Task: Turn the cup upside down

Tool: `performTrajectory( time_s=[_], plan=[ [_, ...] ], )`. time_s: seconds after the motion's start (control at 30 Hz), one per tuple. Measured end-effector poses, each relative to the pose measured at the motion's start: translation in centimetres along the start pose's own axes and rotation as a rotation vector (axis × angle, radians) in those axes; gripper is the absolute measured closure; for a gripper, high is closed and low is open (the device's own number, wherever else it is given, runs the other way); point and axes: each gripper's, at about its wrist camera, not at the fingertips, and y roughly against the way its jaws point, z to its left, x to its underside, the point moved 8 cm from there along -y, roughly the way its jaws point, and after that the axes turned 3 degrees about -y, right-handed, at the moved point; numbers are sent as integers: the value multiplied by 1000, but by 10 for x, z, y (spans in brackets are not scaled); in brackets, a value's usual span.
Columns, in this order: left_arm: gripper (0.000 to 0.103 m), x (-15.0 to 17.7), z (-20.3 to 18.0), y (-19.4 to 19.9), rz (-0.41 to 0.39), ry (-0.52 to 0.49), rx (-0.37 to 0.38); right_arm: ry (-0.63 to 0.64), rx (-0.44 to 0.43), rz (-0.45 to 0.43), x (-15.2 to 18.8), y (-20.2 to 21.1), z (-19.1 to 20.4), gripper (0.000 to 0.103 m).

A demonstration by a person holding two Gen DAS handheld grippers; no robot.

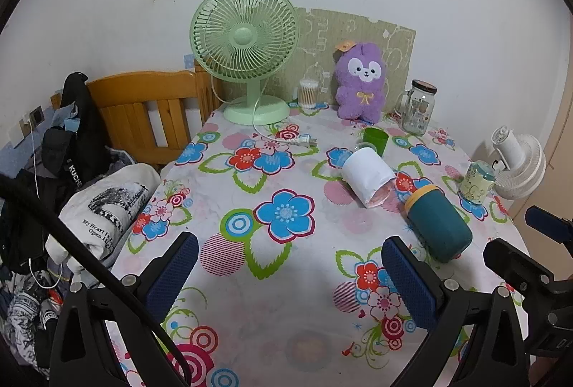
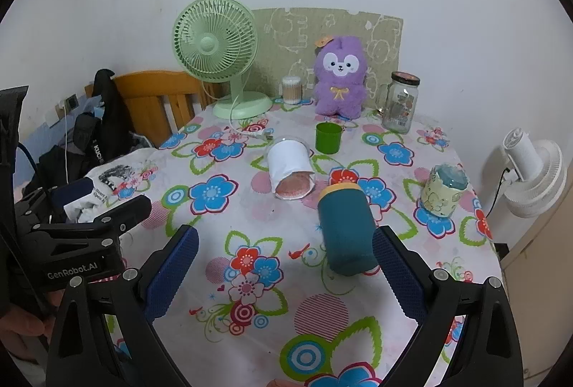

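right wrist view shows the teal cylindrical cup with a yellow rim (image 2: 345,229) lying on its side on the flower-print tablecloth (image 2: 250,344), just ahead of the right gripper (image 2: 284,274), whose blue-padded fingers are spread wide and empty. the left gripper (image 1: 290,274) is spread and empty too. nothing looks gripped yet; lifting and inverting the cup remain.

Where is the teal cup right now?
The teal cup lies on its side on the floral tablecloth, just ahead of the right hand-held gripper, near its right finger, with the white paper-wrapped cup lying beyond it.
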Motion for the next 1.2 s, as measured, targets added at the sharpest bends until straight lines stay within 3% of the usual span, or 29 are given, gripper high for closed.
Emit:
performTrajectory(
  time_s=[0.57,1.2],
  plan=[
    [0,-1,15,-55,82,-57,-6,37,-36,80,-17,-56,5,4],
    [0,-28,3,-150,202,-239,105,129,-20,236,-54,-176,2,4]
  ],
)
